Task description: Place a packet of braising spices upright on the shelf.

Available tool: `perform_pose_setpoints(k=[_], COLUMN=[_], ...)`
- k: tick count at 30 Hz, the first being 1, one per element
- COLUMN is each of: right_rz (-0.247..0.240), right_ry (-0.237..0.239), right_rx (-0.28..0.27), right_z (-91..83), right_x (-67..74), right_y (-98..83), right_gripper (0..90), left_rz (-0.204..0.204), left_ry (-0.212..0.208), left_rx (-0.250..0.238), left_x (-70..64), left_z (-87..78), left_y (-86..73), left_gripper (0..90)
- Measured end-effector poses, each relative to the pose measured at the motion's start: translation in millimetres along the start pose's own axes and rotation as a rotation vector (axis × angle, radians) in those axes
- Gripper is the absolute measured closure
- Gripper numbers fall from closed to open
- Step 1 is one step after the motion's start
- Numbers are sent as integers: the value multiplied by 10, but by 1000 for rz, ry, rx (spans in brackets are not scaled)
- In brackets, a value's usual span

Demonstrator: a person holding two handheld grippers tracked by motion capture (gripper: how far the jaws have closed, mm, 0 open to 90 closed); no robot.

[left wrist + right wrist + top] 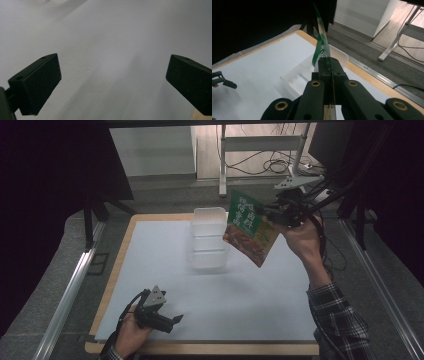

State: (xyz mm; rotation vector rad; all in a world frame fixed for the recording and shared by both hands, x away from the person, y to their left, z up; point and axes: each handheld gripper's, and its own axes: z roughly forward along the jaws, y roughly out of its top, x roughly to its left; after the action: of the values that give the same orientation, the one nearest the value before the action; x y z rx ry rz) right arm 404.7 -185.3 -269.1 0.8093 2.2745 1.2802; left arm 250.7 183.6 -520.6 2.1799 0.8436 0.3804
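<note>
A green food pouch [247, 227] with red food pictured on it hangs in the air just right of a clear plastic container [208, 237]. My right gripper [274, 214] is shut on the pouch's right edge. In the right gripper view the pouch [321, 43] stands edge-on, pinched between the black jaws, with the container [312, 72] below and beyond it. My left gripper [176, 319] rests open near the table's front left edge, its jaws spread wide over the bare white mat [107, 50] with nothing between them.
A white mat [210, 295] covers the wooden table [117, 260]. Metal rails [70, 290] run along both sides. A desk frame with cables [265, 150] stands beyond the far edge. Dark curtains hang left and right.
</note>
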Motion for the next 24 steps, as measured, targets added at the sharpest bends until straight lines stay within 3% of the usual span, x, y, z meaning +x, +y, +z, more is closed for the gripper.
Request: perform_pose_setpoints(k=[24], right_rz=[-2], right_ry=[47], right_rx=[-35], right_z=[744], right_x=[93], right_y=[522], right_gripper=[890], left_rz=[-19], left_ry=[-1], left_rx=[-23], left_x=[6], left_z=[-27], left_y=[2], left_gripper=[0])
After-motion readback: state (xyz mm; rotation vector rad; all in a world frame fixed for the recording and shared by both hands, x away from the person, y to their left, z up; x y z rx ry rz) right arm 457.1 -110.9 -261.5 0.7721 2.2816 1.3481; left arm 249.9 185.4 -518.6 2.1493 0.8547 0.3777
